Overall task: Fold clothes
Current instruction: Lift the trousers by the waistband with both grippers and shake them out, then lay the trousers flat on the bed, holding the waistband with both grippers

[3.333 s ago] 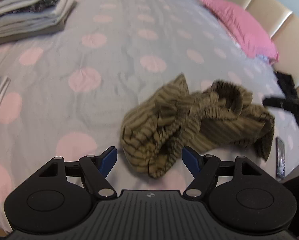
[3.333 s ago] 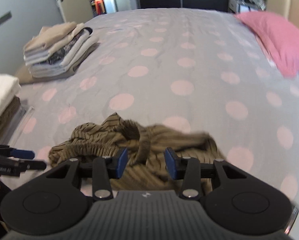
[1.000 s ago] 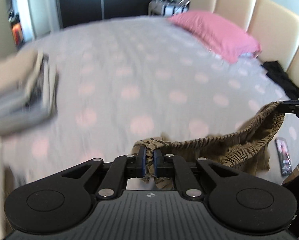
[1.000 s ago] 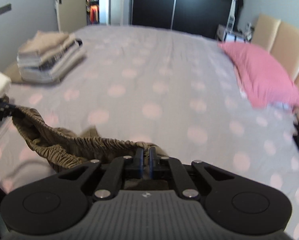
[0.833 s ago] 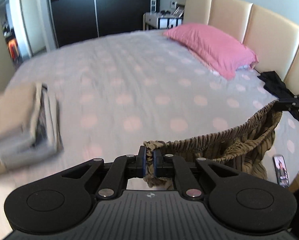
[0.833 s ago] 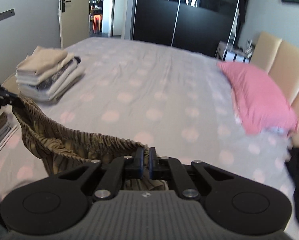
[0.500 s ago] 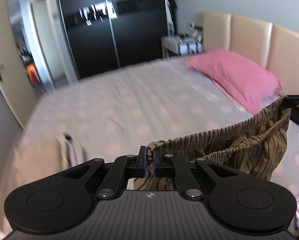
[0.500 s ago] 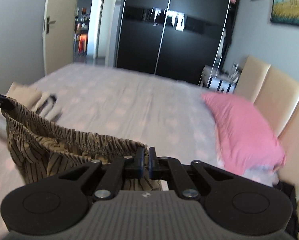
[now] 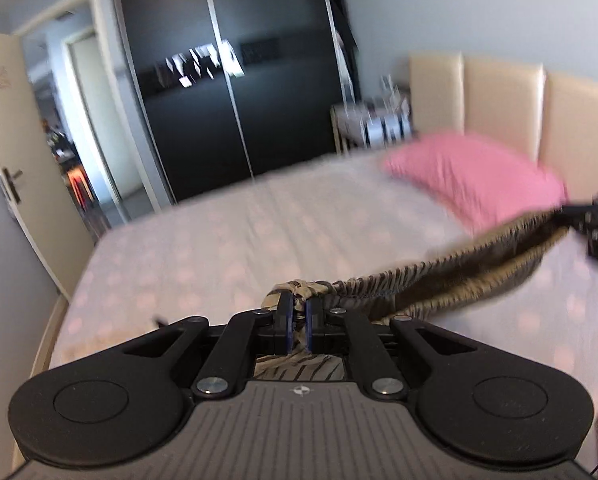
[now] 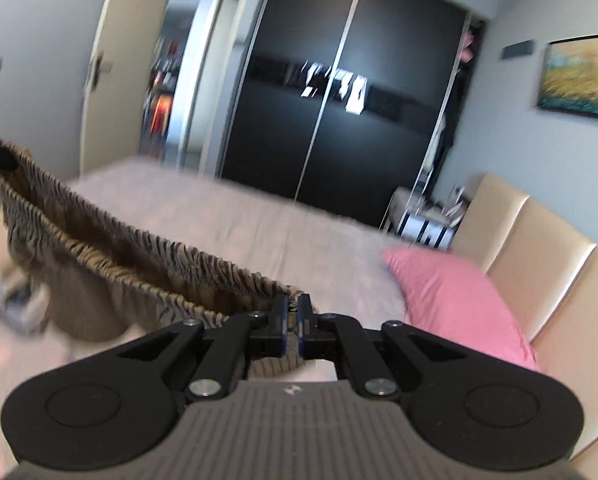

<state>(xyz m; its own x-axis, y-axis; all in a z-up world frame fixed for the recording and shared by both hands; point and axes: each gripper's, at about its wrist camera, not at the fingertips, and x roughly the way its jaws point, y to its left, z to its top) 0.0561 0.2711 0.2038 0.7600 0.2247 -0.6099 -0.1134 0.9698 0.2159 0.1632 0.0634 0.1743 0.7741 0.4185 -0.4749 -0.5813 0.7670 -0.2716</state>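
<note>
Lifted off the bed since the earlier frames: striped garment (image 9: 439,280), formerly a crumpled heap. Left gripper (image 9: 298,320) pinched one end of its gathered waistband; right gripper (image 10: 292,326) pinched the other. Band hung stretched between them above the bed (image 9: 227,240), short of the pink pillow (image 9: 475,184). Step judged: opening out. Next: lay flat.

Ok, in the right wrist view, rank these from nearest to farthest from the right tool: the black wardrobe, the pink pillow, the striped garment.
1. Striped garment: clamped in the right tool, stretching away to the left.
2. Pink pillow: on the bed, just right of the tool.
3. Black wardrobe: against the far wall, beyond the bed.
</note>
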